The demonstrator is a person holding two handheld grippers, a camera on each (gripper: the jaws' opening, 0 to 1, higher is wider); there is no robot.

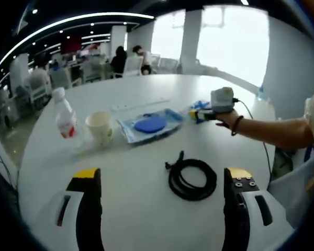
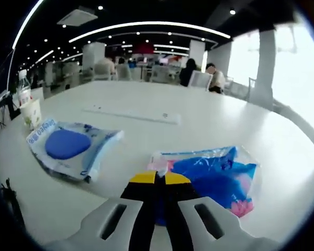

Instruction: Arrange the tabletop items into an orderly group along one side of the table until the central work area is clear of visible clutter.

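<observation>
On the round white table, my left gripper stands open, jaws wide apart, with a coiled black cable lying just beyond and between them. Farther off stand a plastic bottle and a paper cup, then a clear packet with a blue disc. A hand holds my right gripper at the far right. Its jaws are shut on the near left corner of a blue plastic packet. The disc packet, cup and bottle lie to its left.
A long white power strip lies across the table's far middle. The right gripper's cord trails off the table's right edge. Chairs and seated people are behind the table. A person's forearm reaches in from the right.
</observation>
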